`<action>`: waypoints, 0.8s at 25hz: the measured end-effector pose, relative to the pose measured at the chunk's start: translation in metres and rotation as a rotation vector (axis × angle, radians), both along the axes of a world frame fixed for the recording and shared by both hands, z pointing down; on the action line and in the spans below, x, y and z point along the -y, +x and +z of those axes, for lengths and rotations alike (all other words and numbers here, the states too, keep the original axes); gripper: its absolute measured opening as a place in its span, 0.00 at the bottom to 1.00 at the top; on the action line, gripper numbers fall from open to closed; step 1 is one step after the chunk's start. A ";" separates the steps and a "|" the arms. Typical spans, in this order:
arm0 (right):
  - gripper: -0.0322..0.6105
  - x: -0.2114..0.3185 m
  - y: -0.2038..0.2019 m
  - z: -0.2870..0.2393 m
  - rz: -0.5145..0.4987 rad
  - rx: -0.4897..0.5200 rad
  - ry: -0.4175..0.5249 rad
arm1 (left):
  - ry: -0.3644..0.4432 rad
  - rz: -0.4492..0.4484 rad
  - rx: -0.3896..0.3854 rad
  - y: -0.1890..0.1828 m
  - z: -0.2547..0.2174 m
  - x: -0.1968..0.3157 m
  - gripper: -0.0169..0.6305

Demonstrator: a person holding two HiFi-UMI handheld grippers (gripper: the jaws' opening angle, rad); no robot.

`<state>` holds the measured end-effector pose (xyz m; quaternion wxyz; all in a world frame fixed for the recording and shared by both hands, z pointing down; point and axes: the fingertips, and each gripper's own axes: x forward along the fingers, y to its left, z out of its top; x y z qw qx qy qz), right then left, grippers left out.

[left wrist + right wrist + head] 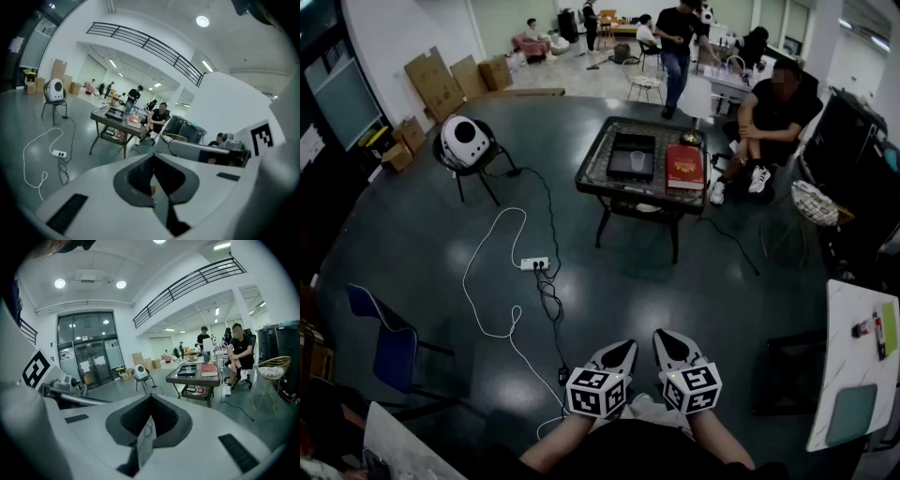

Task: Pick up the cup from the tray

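A clear cup (638, 161) stands in a black tray (630, 148) on a low dark table (602, 161) far ahead across the floor, beside a red book (684, 167). The right gripper view shows the cup (188, 369) small on the tray (185, 373). In the left gripper view I see the table (105, 117) and the book (133, 122), but cannot make out the cup. My left gripper (623, 349) and right gripper (666, 339) are held close to my body, side by side, far from the table. Both have their jaws together with nothing between them.
A white cable and power strip (534, 263) lie on the floor between me and the table. A chair with a white round device (466, 141) stands left, a blue chair (392, 347) near left. A seated person (773, 108) and a wire basket (814, 202) are right of the table.
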<state>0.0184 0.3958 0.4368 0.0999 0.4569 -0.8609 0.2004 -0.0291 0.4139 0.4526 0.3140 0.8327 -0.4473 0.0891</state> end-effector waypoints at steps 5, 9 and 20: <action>0.07 0.006 -0.004 0.002 0.000 0.008 0.016 | 0.039 -0.044 0.052 -0.018 -0.005 0.014 0.04; 0.07 0.005 -0.005 0.005 -0.021 0.002 0.015 | 0.042 -0.043 0.069 -0.018 -0.003 0.016 0.04; 0.07 0.005 0.005 -0.002 -0.092 0.032 0.046 | 0.054 -0.067 0.079 -0.002 -0.004 0.027 0.04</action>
